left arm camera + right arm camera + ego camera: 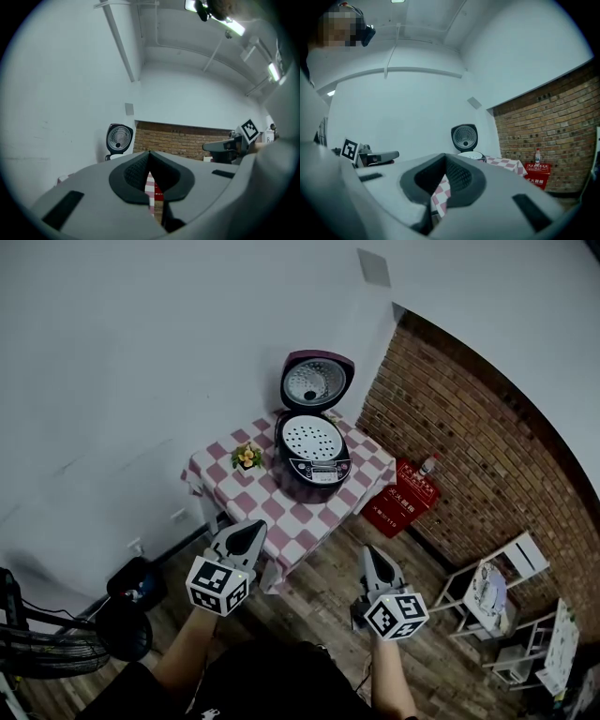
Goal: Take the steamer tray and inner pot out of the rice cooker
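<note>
A dark rice cooker (312,463) stands on a small checked table (295,515) with its lid (315,382) raised. A white perforated steamer tray (312,436) lies in its mouth; the inner pot under it is hidden. My left gripper (251,530) hangs shut and empty over the table's near edge, short of the cooker. My right gripper (373,560) is shut and empty too, over the floor beside the table's near right corner. Beyond the closed jaws, the left gripper view shows the raised lid (119,138), and the right gripper view shows the lid (464,137) with the tray rim (471,154).
A small flower pot (247,457) sits on the table left of the cooker. A red box (403,499) with a bottle stands on the floor against the brick wall (478,474). White shelving (511,606) is at the right, a dark fan (56,638) at the lower left.
</note>
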Tool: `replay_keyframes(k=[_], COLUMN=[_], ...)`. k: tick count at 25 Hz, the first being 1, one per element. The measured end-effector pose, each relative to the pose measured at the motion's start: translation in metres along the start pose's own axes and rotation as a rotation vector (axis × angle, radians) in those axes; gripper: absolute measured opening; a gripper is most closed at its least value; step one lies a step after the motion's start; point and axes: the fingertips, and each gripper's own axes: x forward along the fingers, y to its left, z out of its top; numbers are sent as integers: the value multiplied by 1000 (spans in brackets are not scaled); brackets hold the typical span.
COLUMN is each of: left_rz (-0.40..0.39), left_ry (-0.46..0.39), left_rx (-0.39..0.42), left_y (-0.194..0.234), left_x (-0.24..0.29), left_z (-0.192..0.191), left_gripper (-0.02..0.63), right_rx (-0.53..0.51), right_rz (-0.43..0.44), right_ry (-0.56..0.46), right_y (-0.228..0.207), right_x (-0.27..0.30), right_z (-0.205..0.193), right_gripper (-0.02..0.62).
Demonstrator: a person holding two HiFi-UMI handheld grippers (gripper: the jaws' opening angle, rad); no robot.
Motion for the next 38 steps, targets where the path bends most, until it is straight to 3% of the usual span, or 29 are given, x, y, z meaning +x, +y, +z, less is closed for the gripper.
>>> replay_keyframes(k=[9,17,24,29,38], left_rz=[17,50,69,90,199], left_ry=[15,58,48,46,83], left_rx=[-52,-30,10,-9,-32], left_y=[3,9,13,24,52], left_x=[-6,5,52,94,169], left_z=[-10,-25,-23,-23,-27], left_gripper=[3,3,3,3,3], right_rx=[-5,29,42,45,40], right_rz=[4,35,56,76,150], right_ry=[42,51,53,71,125], right_y=[-1,-18,-59,-95,-157], right_x=[0,21,53,85,148], right_z=[-10,-18,-14,-12,-10], right_gripper=[2,2,2,2,2])
